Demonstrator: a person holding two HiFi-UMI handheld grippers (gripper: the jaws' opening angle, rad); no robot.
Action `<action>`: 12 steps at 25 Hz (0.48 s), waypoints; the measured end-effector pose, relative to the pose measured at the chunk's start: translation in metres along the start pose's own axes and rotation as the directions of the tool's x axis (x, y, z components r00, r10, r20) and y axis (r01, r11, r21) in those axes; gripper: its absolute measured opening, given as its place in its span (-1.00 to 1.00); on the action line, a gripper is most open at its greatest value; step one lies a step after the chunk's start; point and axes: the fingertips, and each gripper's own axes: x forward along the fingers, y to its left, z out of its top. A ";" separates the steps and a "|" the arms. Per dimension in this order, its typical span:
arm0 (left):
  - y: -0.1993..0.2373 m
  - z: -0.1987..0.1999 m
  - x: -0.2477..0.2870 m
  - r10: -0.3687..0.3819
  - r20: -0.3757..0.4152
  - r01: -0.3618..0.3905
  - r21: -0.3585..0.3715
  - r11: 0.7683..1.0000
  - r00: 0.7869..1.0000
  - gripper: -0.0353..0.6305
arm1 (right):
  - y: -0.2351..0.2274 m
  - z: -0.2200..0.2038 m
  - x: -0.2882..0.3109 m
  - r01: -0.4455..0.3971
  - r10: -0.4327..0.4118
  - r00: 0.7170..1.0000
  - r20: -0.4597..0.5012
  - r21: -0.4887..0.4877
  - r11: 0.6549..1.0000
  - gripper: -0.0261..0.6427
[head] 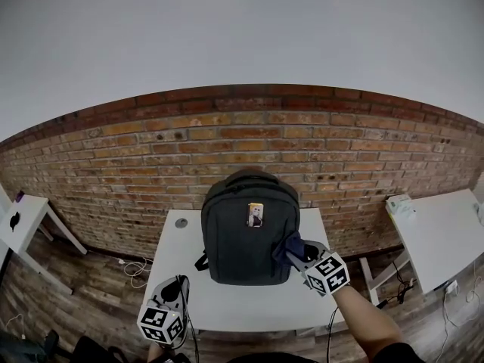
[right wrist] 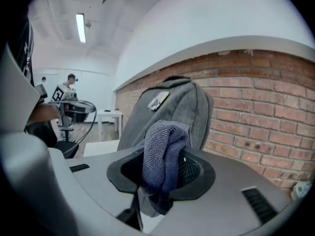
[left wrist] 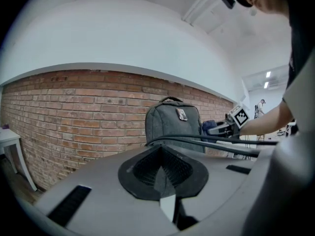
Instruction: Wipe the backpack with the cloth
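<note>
Because the dark blue cloth [right wrist: 165,156] is bunched between the jaws of the right gripper [head: 300,256], which are clamped on it, most of their pads are hidden. The grey backpack [head: 249,233] stands upright straight ahead of that gripper. The cloth lies at its lower side, but whether the two touch cannot be told. The backpack's base is cut off behind the gripper body in both gripper views, and the small badge on its front is too small to read.

The left gripper [left wrist: 161,173] has its jaws pressed together with nothing between them. It sits low at the near edge of the white surface [head: 242,308], with the backpack ahead and to its right. Beyond the backpack runs a brick wall [head: 151,157]. Under the surface lies a wooden floor [head: 98,286], and other white tables [head: 439,233] stand to either side.
</note>
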 end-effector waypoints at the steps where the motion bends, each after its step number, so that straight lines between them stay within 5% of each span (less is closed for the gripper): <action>1: 0.001 0.000 0.001 -0.006 0.002 0.006 -0.001 1.000 1.000 -0.91 | -0.004 0.017 -0.002 0.011 -0.011 0.999 0.030 -0.007 1.000 -0.57; 12: 0.004 -0.003 0.005 -0.064 0.004 0.064 -0.005 0.998 0.998 -0.91 | -0.052 0.191 0.007 0.161 -0.142 0.969 0.203 -0.081 0.984 -0.57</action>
